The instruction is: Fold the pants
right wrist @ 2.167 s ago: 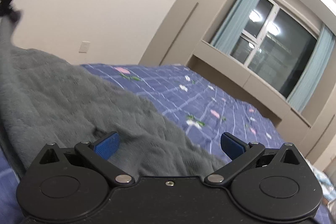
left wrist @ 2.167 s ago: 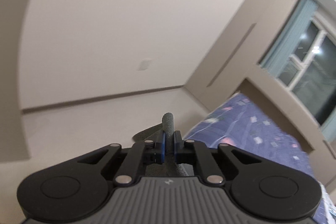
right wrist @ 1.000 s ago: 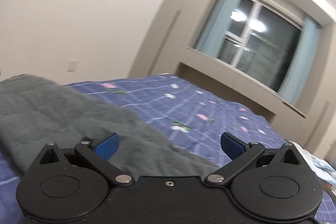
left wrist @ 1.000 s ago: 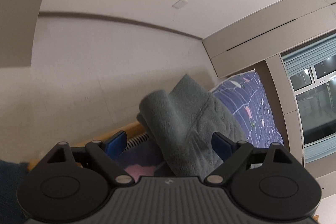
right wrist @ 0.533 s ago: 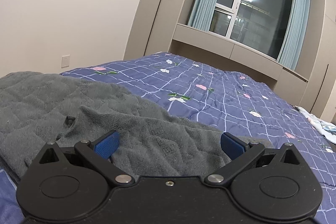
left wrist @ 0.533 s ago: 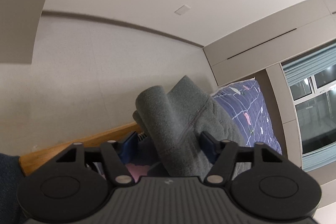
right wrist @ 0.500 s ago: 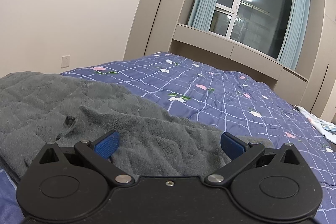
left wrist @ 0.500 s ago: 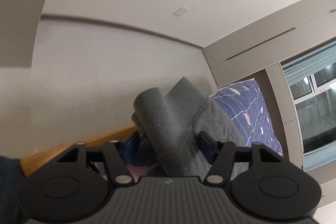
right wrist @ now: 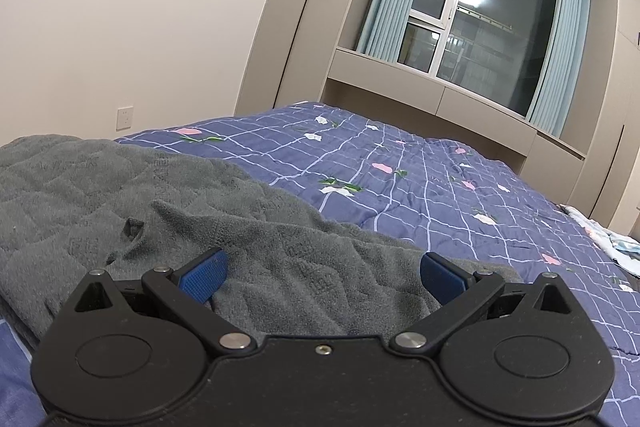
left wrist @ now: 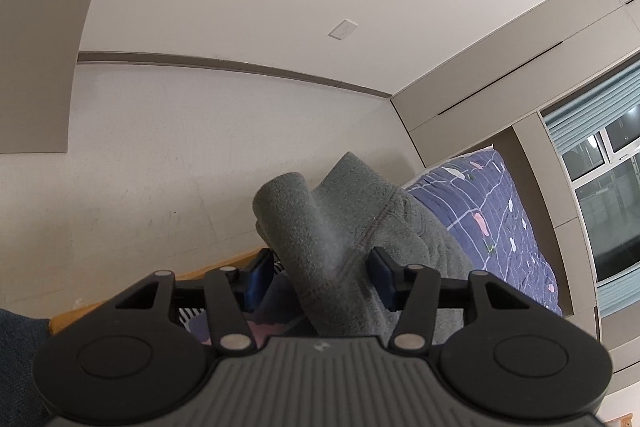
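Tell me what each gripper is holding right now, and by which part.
The left gripper has closed around a bunched fold of the grey pants; whether both pads press it cannot be told. The right gripper holds nothing, its jaws wide over the fabric.

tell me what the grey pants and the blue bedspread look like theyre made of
Grey pants: probably a thick fleece or terry-like knit, matte, with a fuzzy nap and a faint embossed pattern; stitched seams show in the left wrist view. Blue bedspread: looks like a smooth quilted woven fabric, maybe cotton, with a pale grid, printed flowers and soft puffy creases. The exact fibre of either cannot be told.
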The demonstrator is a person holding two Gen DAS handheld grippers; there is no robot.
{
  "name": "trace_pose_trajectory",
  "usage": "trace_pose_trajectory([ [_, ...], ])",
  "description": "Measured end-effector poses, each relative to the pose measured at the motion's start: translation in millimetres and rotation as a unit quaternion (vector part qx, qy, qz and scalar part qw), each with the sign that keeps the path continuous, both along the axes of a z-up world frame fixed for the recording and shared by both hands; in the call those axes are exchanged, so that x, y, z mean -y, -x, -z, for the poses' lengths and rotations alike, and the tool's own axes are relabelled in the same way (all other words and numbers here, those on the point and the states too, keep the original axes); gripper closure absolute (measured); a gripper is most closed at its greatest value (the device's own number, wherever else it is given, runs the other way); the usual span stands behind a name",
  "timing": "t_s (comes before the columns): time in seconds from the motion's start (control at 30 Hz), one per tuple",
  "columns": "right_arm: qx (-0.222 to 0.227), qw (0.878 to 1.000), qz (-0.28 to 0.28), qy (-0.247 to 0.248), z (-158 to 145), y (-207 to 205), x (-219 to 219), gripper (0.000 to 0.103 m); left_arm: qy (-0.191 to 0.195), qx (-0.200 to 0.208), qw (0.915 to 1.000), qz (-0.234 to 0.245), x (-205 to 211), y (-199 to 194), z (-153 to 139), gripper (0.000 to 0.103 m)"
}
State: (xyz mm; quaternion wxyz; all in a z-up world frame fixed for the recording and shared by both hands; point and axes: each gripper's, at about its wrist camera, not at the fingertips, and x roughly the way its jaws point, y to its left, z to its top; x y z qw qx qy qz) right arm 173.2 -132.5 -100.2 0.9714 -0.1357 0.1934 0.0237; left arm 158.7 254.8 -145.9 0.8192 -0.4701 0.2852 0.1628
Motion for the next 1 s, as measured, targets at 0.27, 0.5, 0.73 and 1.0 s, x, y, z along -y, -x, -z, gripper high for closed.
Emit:
trace_pose_trajectory([
  [0.27, 0.0, 1.0, 0.0, 0.0, 0.1, -0.1, -0.1, 0.0, -0.062, 0.013, 0.998, 0.001, 11.0, 1.5, -14.5, 0.078],
  [0.5, 0.0, 1.0, 0.0, 0.0, 0.5, -0.3, -0.1, 0.0, -0.229, 0.018, 0.9728, 0.03, 53.8, -3.3, -49.3, 0.084],
  [0.73, -0.002, 1.0, 0.0, -0.002, 1.1, -0.7, -0.9, 0.0, -0.313, 0.004, 0.9487, 0.048, 82.9, -10.9, -64.3, 0.085],
  [1.0, -0.003, 1.0, -0.001, -0.005, 1.2, -0.7, -0.5, 0.0, -0.433, 0.002, 0.8973, 0.083, 126.4, -14.1, -81.1, 0.084],
])
